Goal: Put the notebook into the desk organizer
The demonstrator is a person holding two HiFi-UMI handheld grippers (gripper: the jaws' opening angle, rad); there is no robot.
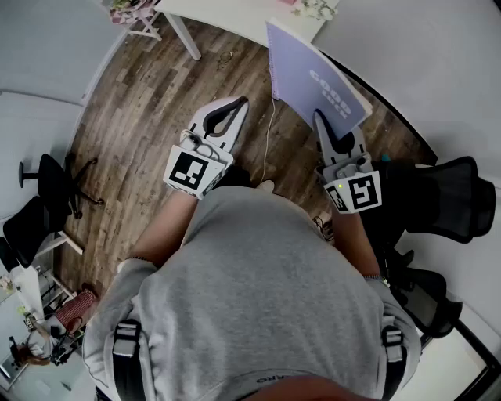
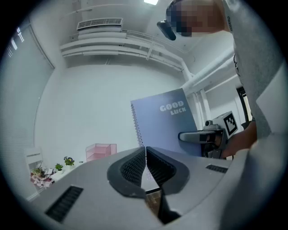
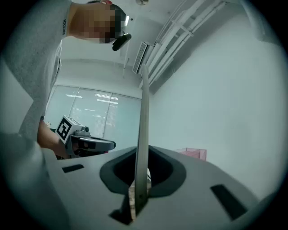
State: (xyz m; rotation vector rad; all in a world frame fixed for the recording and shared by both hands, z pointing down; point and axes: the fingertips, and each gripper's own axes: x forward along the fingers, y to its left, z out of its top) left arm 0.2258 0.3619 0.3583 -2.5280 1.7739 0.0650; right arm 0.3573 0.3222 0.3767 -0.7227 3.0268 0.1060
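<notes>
A lavender spiral notebook (image 1: 311, 72) printed "GOOD LUCK" is held up in the air above the wood floor, its cover facing left. My right gripper (image 1: 320, 119) is shut on its lower edge. In the right gripper view the notebook (image 3: 144, 130) stands edge-on between the pads. My left gripper (image 1: 240, 102) hangs to the left of it, shut and empty, apart from the notebook (image 2: 164, 122). A pink desk organizer (image 2: 101, 152) stands on the white table, ahead of both grippers, and also shows past the right jaw as the organizer (image 3: 194, 153).
The white table (image 1: 235, 17) runs across the top with small potted plants (image 2: 41, 173) at its left end. Black office chairs stand at the left (image 1: 39, 205) and right (image 1: 438, 202). A thin cable (image 1: 268, 145) lies on the wood floor.
</notes>
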